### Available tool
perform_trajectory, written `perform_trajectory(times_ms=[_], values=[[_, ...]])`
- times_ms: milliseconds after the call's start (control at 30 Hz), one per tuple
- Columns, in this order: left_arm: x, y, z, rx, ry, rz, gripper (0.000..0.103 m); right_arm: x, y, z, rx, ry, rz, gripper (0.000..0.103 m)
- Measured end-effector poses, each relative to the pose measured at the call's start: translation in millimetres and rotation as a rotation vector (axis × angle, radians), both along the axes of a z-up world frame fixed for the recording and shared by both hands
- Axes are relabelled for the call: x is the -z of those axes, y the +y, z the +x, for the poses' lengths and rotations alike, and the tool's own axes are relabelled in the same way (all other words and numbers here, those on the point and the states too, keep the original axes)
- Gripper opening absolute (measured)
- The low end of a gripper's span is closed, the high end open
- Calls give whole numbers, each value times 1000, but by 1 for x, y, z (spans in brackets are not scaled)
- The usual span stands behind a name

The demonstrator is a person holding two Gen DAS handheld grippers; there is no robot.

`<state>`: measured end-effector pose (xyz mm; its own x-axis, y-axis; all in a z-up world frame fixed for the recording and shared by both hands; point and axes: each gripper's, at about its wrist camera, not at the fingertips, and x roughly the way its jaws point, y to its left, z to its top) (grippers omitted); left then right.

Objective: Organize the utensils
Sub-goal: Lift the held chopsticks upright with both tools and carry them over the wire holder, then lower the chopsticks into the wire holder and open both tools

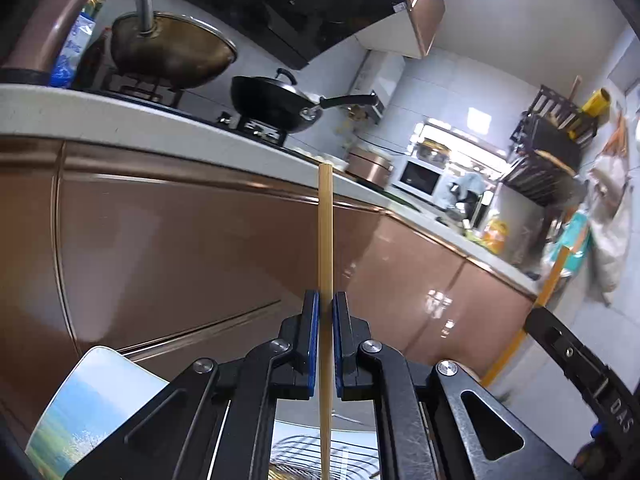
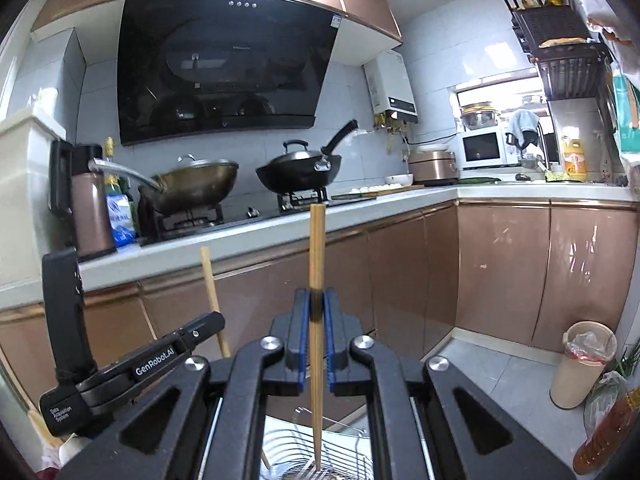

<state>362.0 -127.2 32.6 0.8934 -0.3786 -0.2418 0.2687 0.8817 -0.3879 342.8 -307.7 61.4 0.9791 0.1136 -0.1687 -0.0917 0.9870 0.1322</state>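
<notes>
Two chopsticks: one in each gripper, both lifted in front of the brown cabinet doors (image 2: 400,272), clear of any surface.
Left gripper (image 1: 326,312): jaws closed tight on the pale chopstick (image 1: 325,232), which stands upright between the blue pads and sticks out past them above and below.
Right gripper (image 2: 316,312): jaws clamped on the darker chopstick (image 2: 317,248), also upright, pinched partway along its length.
Why held this way: gripping away from the ends probably keeps each stick from swinging, and the upright pose suits dropping it end-first into a holder.
Relation of the two: in the right wrist view the left gripper sits lower left, its stick leaning slightly; the two sticks are near but apart, so they are not yet paired.
Wire rack (image 2: 340,456): seen below both grippers through their frames; the lower stick ends hang over it, and I cannot tell whether they touch it.
Desk (image 2: 248,236): carries the hob with a steel wok (image 2: 196,184) and a black wok (image 2: 300,172); no utensil holder shows on it.
Task stage: judged to be a carry, with placing still to come.
</notes>
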Motion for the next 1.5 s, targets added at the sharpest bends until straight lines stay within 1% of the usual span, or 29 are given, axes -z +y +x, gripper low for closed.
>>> perform_trajectory(times_ms=[67,133,200,267,367,467,533,600,633,667,700,733,767,800,833,900,967,1067,1200,1367,1467,1500], values=[[12,-9,0,-24,-15,32,6,22,2,2,8,4,-12,6],[25,-18,1,-50,-20,67,6,38,3,5,17,14,-26,6],[36,-20,7,-74,-8,92,6,53,4,8,14,40,-30,6],[47,-24,11,-79,16,117,6,67,3,10,24,66,-41,6],[58,-26,12,-116,15,145,6,81,2,12,34,106,-44,6],[63,-30,13,-127,11,187,6,94,0,11,45,143,-50,7],[65,-31,12,-142,0,213,7,99,-1,9,52,155,-53,7],[67,-30,12,-150,5,220,7,102,-4,6,55,163,-38,7],[68,-28,11,-150,13,219,8,102,-5,3,58,163,-34,7],[68,-26,11,-145,23,216,11,101,-6,0,64,164,-32,7],[70,-24,9,-142,28,219,19,101,-7,0,67,167,-28,7],[69,-22,7,-140,32,221,24,101,-8,-2,68,169,-17,8],[68,-20,5,-138,37,222,34,101,-10,-4,66,175,-8,8],[67,-18,2,-132,41,224,38,101,-10,-6,70,183,-7,8],[66,-16,-1,-131,41,229,38,100,-11,-8,76,187,-8,8],[58,-11,-12,-127,36,232,46,99,-13,-13,79,202,6,8],[51,-6,-23,-127,31,240,49,96,-15,-18,82,218,19,10],[37,7,-42,-126,26,248,51,91,-15,-29,97,231,24,11],[14,33,-72,-148,12,246,53,74,-7,-53,100,217,14,11],[-15,66,-113,-177,-14,249,56,40,12,-94,74,169,3,11],[-31,86,-134,-177,-5,231,56,16,25,-123,59,145,-6,11],[-35,94,-143,-178,-1,227,58,11,27,-129,51,143,-3,11]])
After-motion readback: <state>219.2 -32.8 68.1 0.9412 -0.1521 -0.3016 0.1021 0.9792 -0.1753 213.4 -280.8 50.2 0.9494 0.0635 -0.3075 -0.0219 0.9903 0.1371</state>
